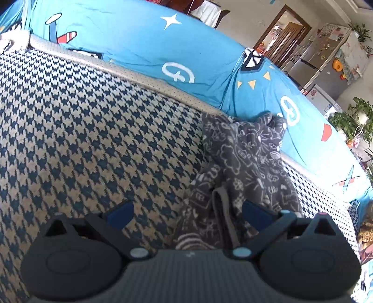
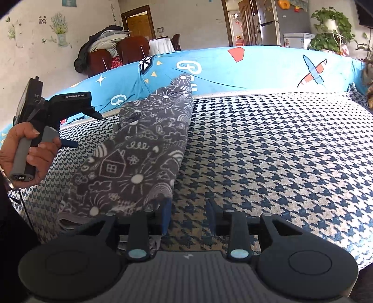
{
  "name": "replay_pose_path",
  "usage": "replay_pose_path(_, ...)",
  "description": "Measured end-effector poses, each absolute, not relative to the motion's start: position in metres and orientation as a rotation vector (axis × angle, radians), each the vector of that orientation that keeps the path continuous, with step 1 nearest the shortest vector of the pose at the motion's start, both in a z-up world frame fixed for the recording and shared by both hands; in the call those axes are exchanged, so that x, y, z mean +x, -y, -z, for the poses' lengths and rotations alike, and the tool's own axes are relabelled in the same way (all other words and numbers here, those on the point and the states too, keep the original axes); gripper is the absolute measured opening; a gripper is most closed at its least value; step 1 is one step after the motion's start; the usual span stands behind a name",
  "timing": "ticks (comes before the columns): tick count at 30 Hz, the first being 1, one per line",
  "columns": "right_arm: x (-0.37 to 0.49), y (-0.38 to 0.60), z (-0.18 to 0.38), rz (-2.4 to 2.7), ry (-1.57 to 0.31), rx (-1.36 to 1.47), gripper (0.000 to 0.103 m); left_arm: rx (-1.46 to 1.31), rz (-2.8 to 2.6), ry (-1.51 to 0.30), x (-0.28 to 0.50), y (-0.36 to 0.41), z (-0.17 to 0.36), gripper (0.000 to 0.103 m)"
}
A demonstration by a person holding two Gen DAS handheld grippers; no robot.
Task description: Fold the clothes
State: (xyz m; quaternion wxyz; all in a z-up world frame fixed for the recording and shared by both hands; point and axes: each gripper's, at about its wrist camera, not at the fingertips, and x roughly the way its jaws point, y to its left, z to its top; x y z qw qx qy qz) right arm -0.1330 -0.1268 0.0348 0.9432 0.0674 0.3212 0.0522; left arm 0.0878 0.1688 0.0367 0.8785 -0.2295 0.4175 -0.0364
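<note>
A dark grey garment (image 2: pixel 139 149) with white doodle print lies folded into a long strip on the houndstooth sofa seat (image 2: pixel 268 151), its far end resting against the blue backrest cover (image 2: pixel 256 63). My right gripper (image 2: pixel 190 212) sits at the strip's near right corner. Its jaws stand a little apart over bare seat, and its left finger (image 2: pixel 166 214) is against the cloth's edge. In the left wrist view the garment (image 1: pixel 244 158) lies ahead on the right. My left gripper (image 1: pixel 187 209) is wide open just above the garment's near end, gripping nothing. A hand (image 2: pixel 28 153) holds it.
The blue cartoon-print cover (image 1: pixel 151 42) runs along the sofa back. Behind it are wooden chairs (image 2: pixel 130 50) piled with clothes, a fridge (image 2: pixel 275 21) and potted plants (image 2: pixel 331 30). Bare houndstooth seat (image 1: pixel 81 128) spreads to the garment's left and right.
</note>
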Motion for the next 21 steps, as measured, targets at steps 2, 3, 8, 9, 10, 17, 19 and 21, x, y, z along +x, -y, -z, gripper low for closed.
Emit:
replay_pose_path(2, -0.129, 0.124, -0.036, -0.128, -0.646, 0.131, 0.032, -0.457, 0.057, -0.887, 0.09, -0.166, -0.032, 0.103)
replay_pose_path(3, -0.127, 0.123, -0.038, -0.137, -0.639, 0.128, 0.032, -0.442, 0.048, -0.892, 0.089, -0.164, -0.031, 0.103)
replay_pose_path(8, -0.115, 0.116, -0.043, -0.167, -0.621, 0.15, 0.033, -0.445, 0.038, -0.898, 0.081, -0.17, -0.027, 0.103)
replay_pose_path(9, -0.115, 0.114, -0.044, -0.167, -0.617, 0.156, 0.033, -0.45, 0.028, -0.9, 0.08, -0.172, -0.025, 0.103)
replay_pose_path(10, -0.115, 0.114, -0.045, -0.169, -0.613, 0.161, 0.033, -0.457, 0.017, -0.904, 0.079, -0.174, -0.023, 0.103)
replay_pose_path(17, -0.118, 0.111, -0.052, -0.171, -0.589, 0.142, 0.033, -0.46, -0.021, -0.922, 0.074, -0.178, -0.018, 0.103)
replay_pose_path(19, -0.119, 0.112, -0.053, -0.168, -0.588, 0.152, 0.033, -0.454, -0.023, -0.921, 0.072, -0.177, -0.018, 0.103)
replay_pose_path(21, -0.118, 0.112, -0.053, -0.169, -0.589, 0.158, 0.033, -0.45, -0.025, -0.919, 0.071, -0.177, -0.018, 0.103)
